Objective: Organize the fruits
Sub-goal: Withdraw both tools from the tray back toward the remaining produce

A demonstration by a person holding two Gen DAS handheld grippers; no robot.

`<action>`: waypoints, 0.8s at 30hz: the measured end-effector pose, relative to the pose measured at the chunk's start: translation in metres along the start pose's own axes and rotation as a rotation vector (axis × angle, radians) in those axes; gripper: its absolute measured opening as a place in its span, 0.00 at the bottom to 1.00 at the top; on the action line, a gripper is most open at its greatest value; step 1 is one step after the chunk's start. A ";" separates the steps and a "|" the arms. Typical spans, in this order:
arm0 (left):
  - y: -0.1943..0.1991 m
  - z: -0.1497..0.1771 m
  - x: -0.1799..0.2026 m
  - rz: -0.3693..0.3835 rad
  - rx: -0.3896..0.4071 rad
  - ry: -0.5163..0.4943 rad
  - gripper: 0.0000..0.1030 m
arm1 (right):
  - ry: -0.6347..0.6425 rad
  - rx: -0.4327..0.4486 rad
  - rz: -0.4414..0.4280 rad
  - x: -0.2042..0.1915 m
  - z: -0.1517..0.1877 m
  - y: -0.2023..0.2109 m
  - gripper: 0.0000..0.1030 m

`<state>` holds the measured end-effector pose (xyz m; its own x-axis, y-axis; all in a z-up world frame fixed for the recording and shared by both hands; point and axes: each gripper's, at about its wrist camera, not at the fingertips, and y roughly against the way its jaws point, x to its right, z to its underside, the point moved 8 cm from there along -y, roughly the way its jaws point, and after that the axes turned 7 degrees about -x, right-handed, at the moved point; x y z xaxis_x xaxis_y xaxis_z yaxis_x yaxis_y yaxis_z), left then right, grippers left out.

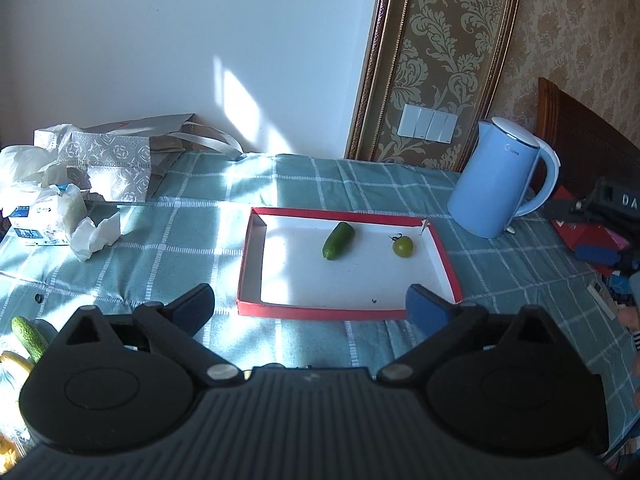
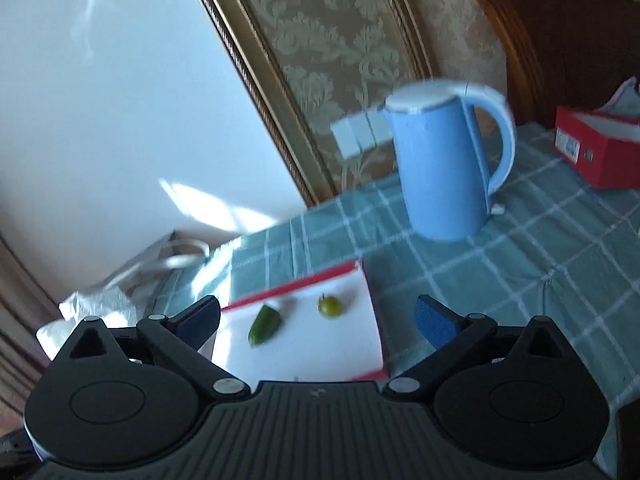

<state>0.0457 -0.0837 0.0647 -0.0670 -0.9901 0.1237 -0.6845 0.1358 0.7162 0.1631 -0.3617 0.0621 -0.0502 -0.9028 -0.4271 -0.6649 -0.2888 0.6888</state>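
Note:
A shallow red-walled tray (image 1: 250, 256) (image 2: 296, 282) with a white floor lies on the checked cloth. In it rest a short green cucumber (image 1: 338, 240) (image 2: 263, 325) and a small green tomato (image 1: 402, 246) (image 2: 330, 306), apart from each other. My left gripper (image 1: 310, 308) hangs open over the tray's near wall, nothing between its blue pads. My right gripper (image 2: 318, 320) is also open and empty, above the tray's near side; that view is blurred. At the left edge of the left wrist view lie another cucumber (image 1: 30, 338) and a yellow fruit (image 1: 14, 362), partly hidden by the gripper body.
A blue kettle (image 1: 498, 182) (image 2: 444, 168) stands right of the tray. Tissue packs and a paper bag (image 1: 100, 160) crowd the back left. A red box (image 2: 596, 148) sits at the far right, near a wooden chair back (image 1: 580, 140). The other gripper (image 1: 600, 204) shows at the right edge.

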 end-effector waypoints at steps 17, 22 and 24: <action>-0.003 0.009 -0.030 -0.123 0.016 0.011 1.00 | 0.278 0.228 0.294 -0.016 0.018 0.028 1.00; -0.019 0.032 -0.026 -0.062 -0.024 -0.060 1.00 | 0.446 0.186 0.215 -0.046 0.054 0.019 1.00; -0.024 0.043 -0.025 -0.093 -0.022 -0.114 1.00 | 0.452 0.175 0.209 -0.051 0.066 0.020 1.00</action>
<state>0.0329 -0.0634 0.0146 -0.0863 -0.9960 -0.0218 -0.6755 0.0424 0.7361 0.1035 -0.3002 0.0591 0.1054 -0.9940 0.0305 -0.7913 -0.0652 0.6079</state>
